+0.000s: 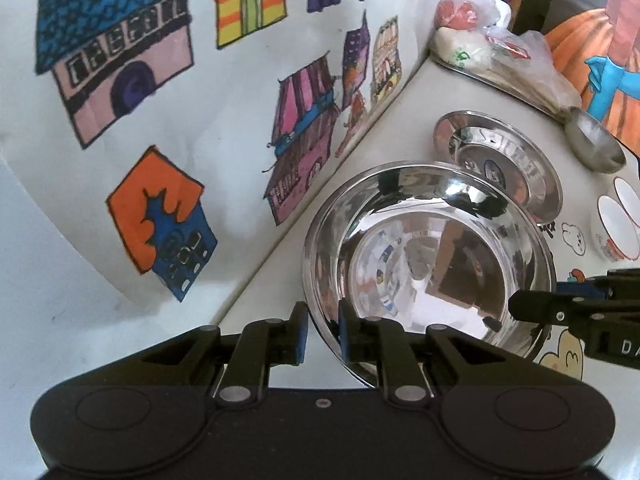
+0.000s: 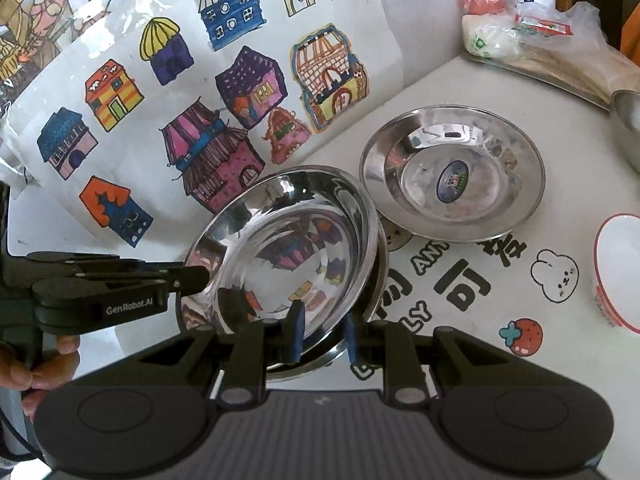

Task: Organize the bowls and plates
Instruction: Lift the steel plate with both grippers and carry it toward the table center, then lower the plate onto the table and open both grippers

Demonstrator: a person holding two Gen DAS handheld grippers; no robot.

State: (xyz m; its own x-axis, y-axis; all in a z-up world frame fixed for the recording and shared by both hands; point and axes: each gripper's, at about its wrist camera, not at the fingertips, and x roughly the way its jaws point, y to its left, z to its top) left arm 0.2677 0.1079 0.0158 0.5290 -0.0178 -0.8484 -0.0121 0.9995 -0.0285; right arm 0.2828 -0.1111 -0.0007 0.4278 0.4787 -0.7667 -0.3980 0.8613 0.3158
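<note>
A large shiny steel bowl (image 1: 428,256) sits tilted on the table; it also shows in the right wrist view (image 2: 288,248). My left gripper (image 1: 323,330) straddles its near rim, one pad outside and one inside, shut on the rim. My right gripper (image 2: 323,334) grips the opposite rim the same way; it shows in the left wrist view (image 1: 520,304). A steel plate (image 2: 452,172) with a sticker lies flat behind the bowl, also in the left wrist view (image 1: 500,160). White bowls with red rims (image 1: 618,224) stand at the right, one in the right wrist view (image 2: 618,268).
A sheet of drawn houses (image 1: 160,120) leans against the wall at the left. A steel tray (image 2: 552,76) with bagged food stands at the back right. A steel ladle bowl (image 1: 596,142) lies by it. The tablecloth (image 2: 480,288) has printed cartoons.
</note>
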